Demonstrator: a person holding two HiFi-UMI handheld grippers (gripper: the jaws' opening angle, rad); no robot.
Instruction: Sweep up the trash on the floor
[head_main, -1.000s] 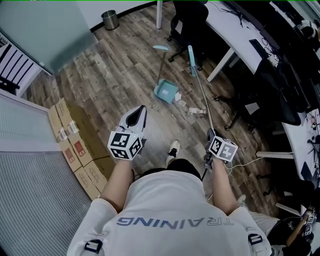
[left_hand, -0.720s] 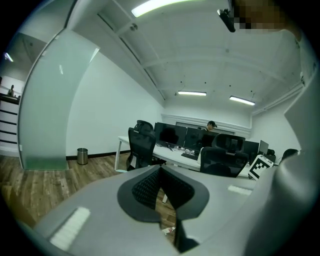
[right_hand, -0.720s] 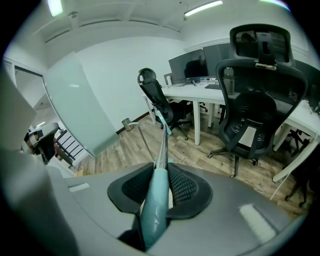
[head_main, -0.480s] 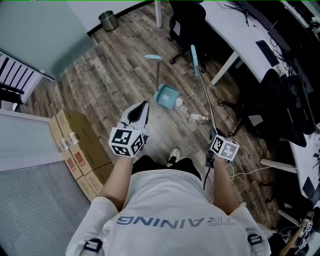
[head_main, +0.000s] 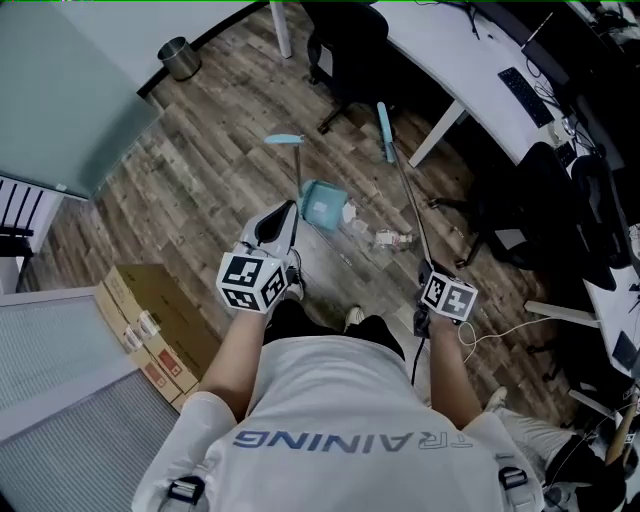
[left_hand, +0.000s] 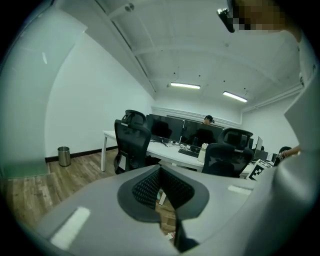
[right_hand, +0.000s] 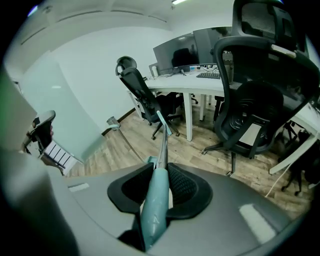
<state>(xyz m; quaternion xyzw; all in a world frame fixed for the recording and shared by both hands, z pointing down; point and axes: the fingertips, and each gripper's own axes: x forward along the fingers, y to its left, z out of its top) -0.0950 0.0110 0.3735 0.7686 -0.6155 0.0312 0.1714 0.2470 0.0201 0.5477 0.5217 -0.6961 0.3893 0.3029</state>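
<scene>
Entry: sweeping step, broom in hand. Right tool (head_main: 422, 272) is clamped on the teal grip of the broom (head_main: 404, 192), whose shaft runs far to its head beside a table leg. Left tool (head_main: 285, 213) has its jaws pressed together and empty, showing just left of the dustpan (head_main: 320, 205) in the head view. Trash (head_main: 386, 240): pale scraps on the floor just right of the dustpan, between it and the broom shaft. Handling note: probably best to bring the broom head round behind the scraps and draw them left in short, low strokes toward the pan. The left tool would have to open and take the upright dustpan handle (head_main: 297, 165) to steady it. Surface: brown wood-plank floor (head_main: 200, 190). Room: office with a white table (head_main: 470, 60) far right, black chairs (head_main: 345, 45), a metal bin (head_main: 178, 55) far left and cardboard boxes (head_main: 150, 325) near left.
</scene>
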